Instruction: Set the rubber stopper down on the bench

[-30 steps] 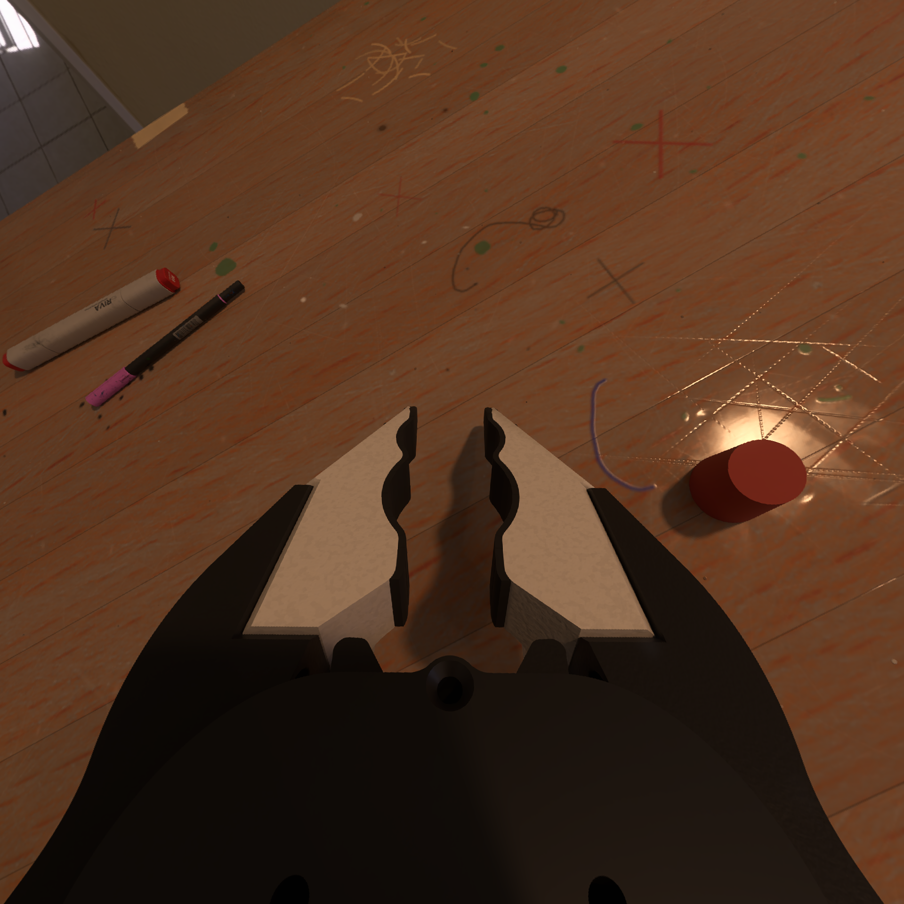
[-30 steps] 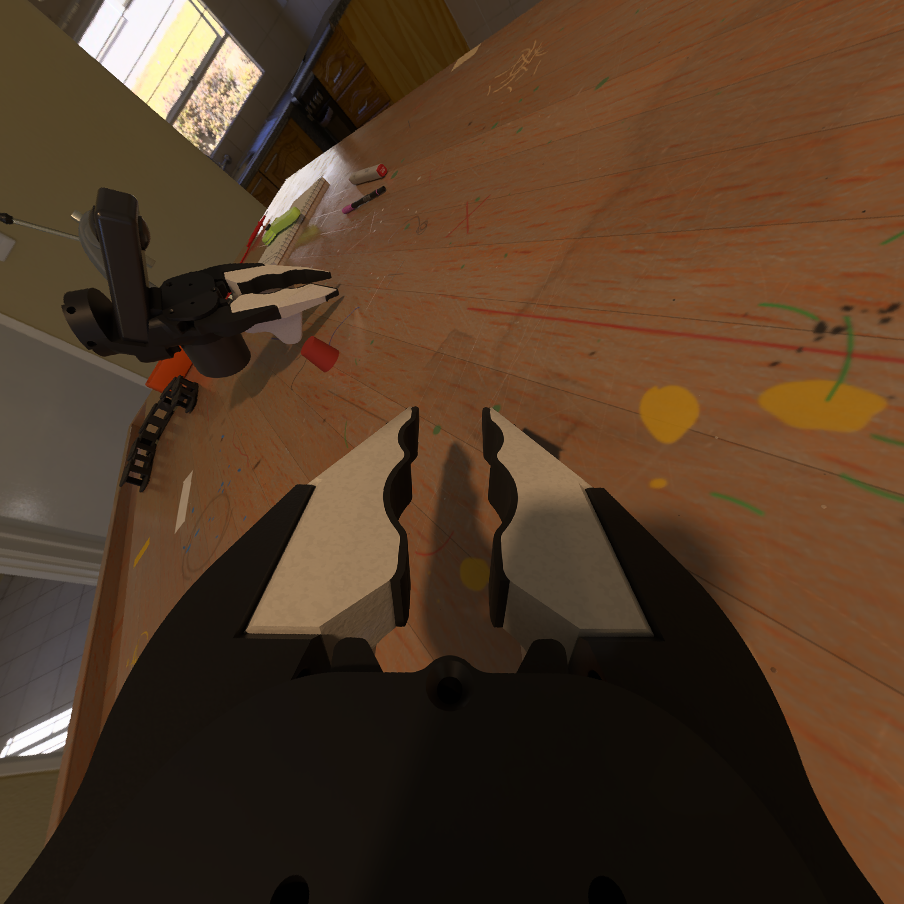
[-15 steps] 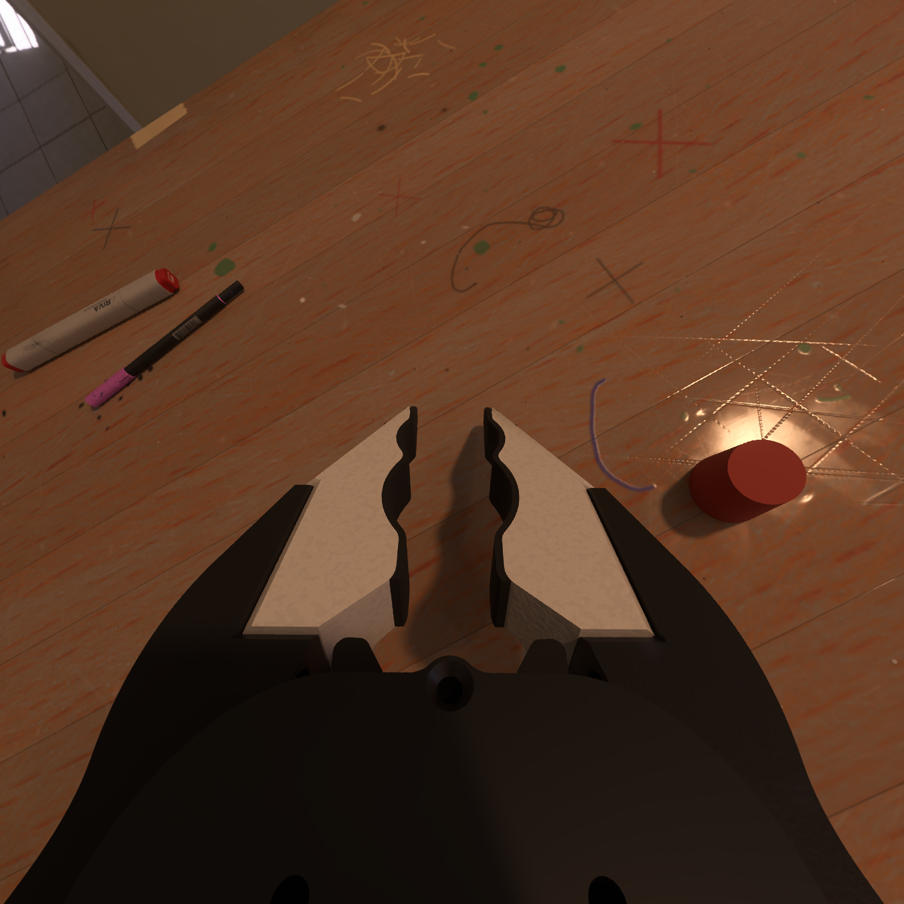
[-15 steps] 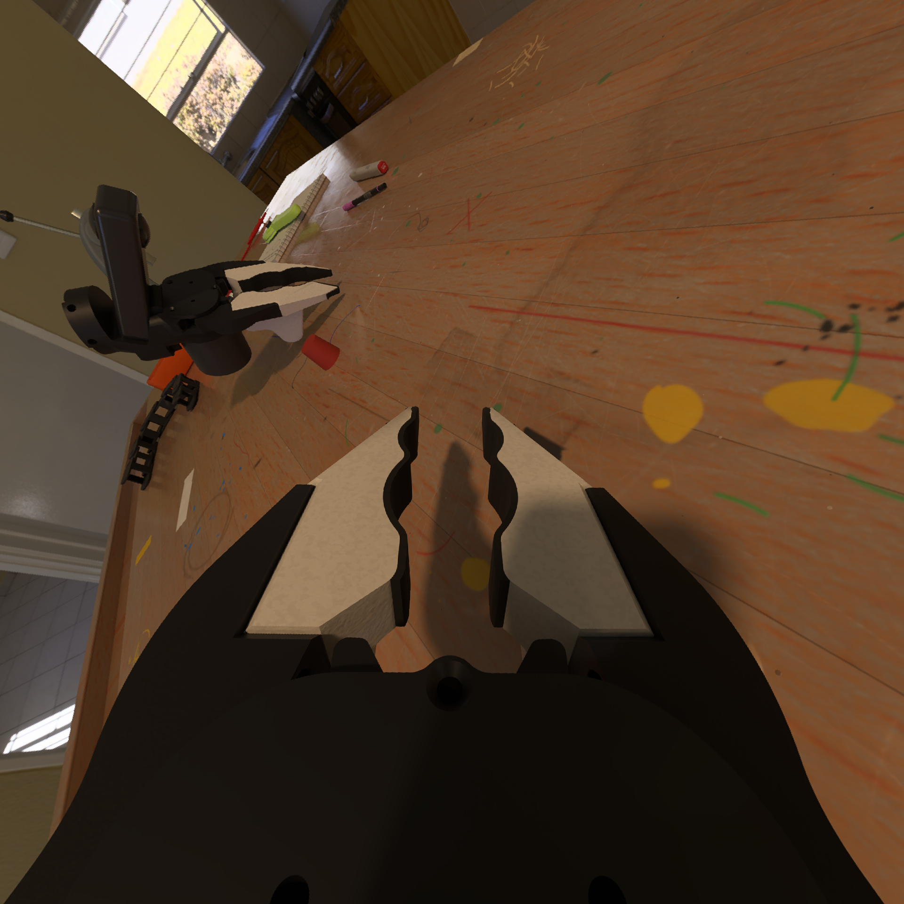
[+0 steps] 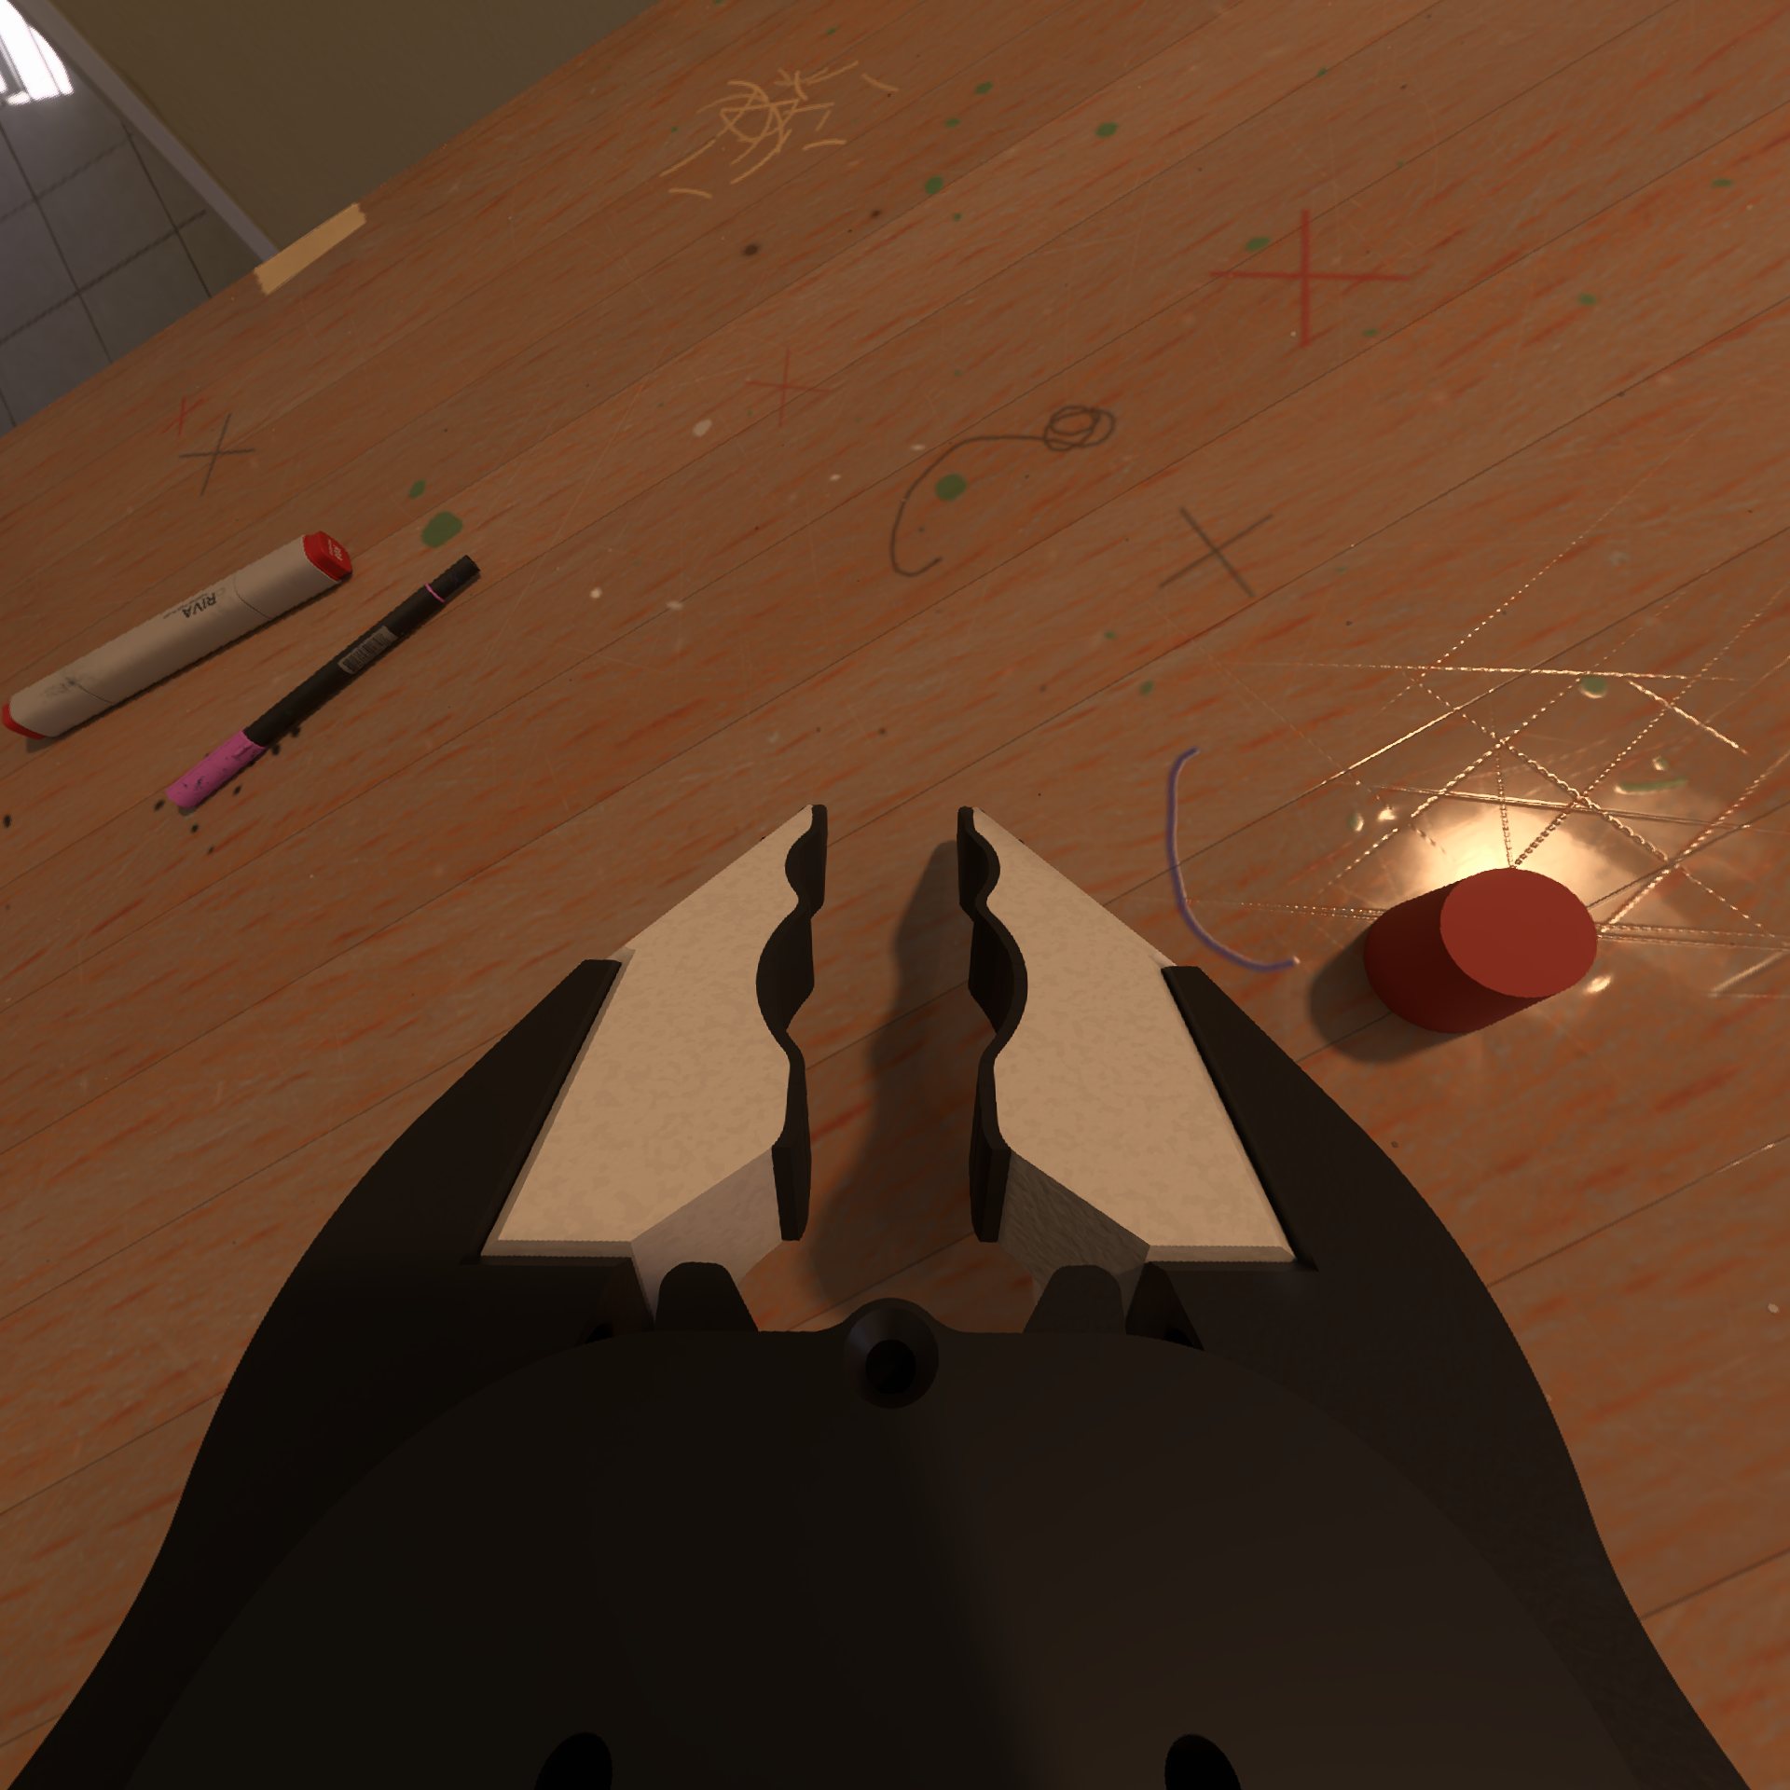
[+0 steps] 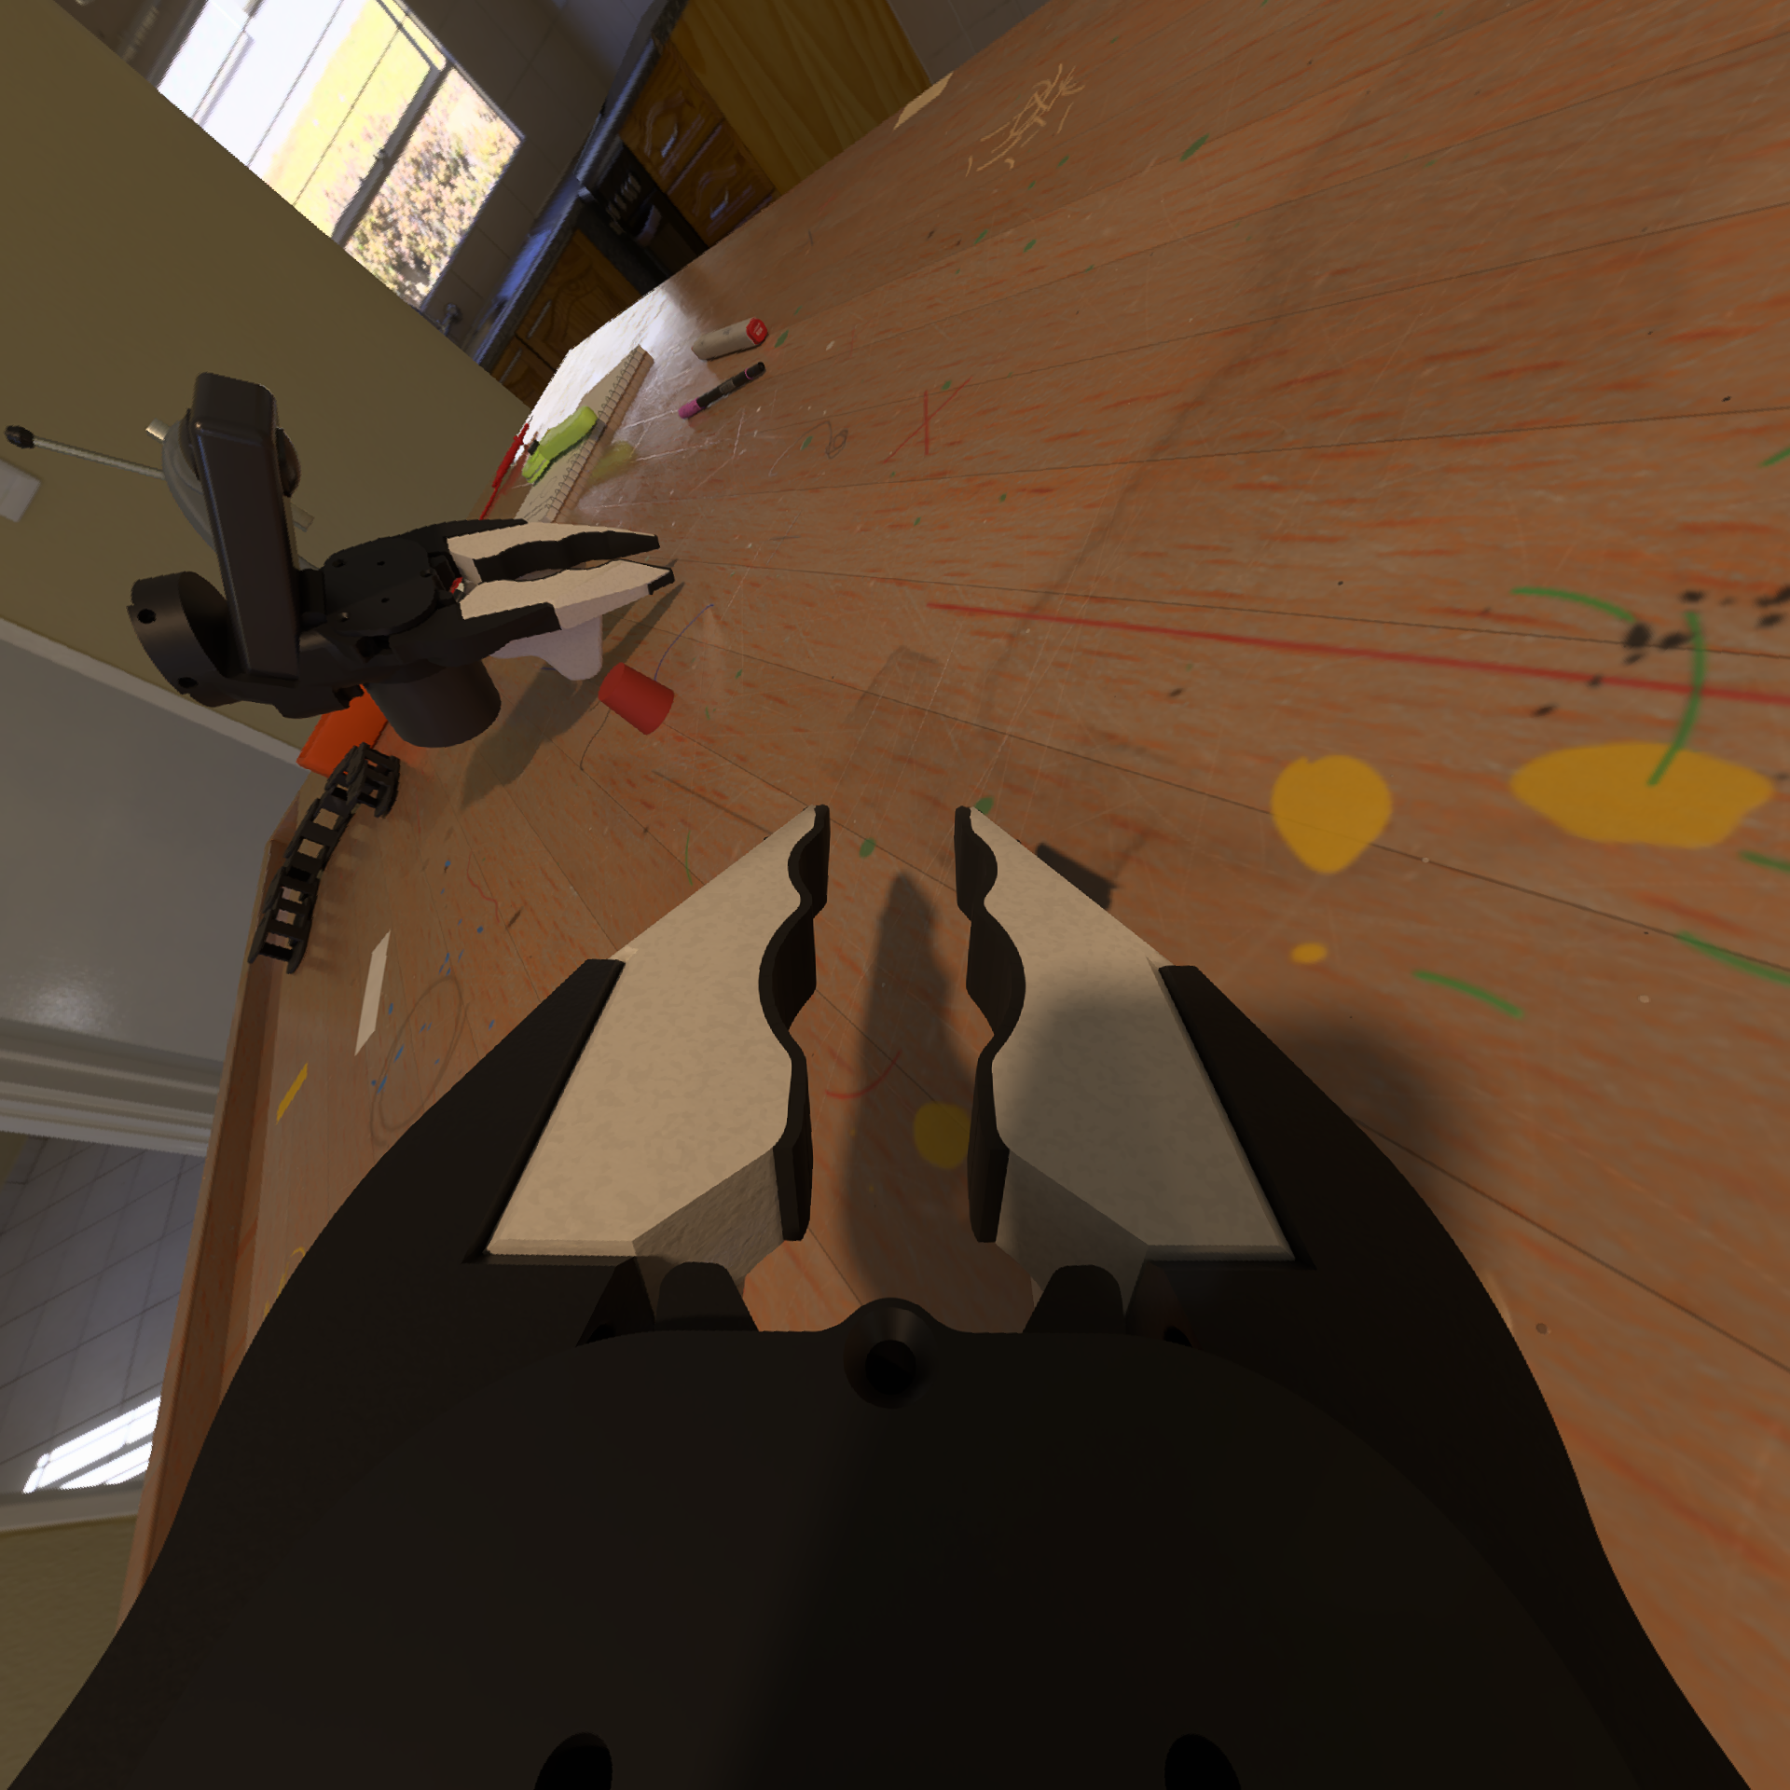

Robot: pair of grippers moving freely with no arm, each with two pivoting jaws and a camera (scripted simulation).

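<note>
- The wide wooden table [image 5: 601, 320], with orange-brown planks, carries everything; its surface has paint spots, drawn crosses and fine scratches.
- The left gripper [image 5: 891, 823], black with pale beige fingers [image 5: 678, 1046], hangs above the table to the left of the red rubber stopper [image 5: 1477, 944]. Its two fingers stand a little apart with only bare wood between them, so it holds nothing. In the right wrist view this same gripper [image 6: 663, 560] is seen far off, just above the stopper [image 6: 634, 697] and not touching it.
- The right gripper [image 6: 891, 823] is well apart from the stopper, over a part of the table with yellow paint blots. Its pale fingers [image 6: 678, 1056] also have a narrow gap between them and nothing is inside.
- A black link chain [image 6: 320, 862] lies at the table edge, near the stopper, on the side toward the right gripper.
- A thick white marker with red ends [image 5: 179, 634] lies far left of the stopper.
- A thin black pen with a pink cap [image 5: 324, 683] lies just beside the marker, on the side nearer to the stopper.
- The red rubber stopper, a short cylinder, lies on its side on the table, free of both grippers, with its flat round face turned up and to the right. A bright light reflection is on the wood just behind it, and a thin purple curved line is drawn just left of it.
</note>
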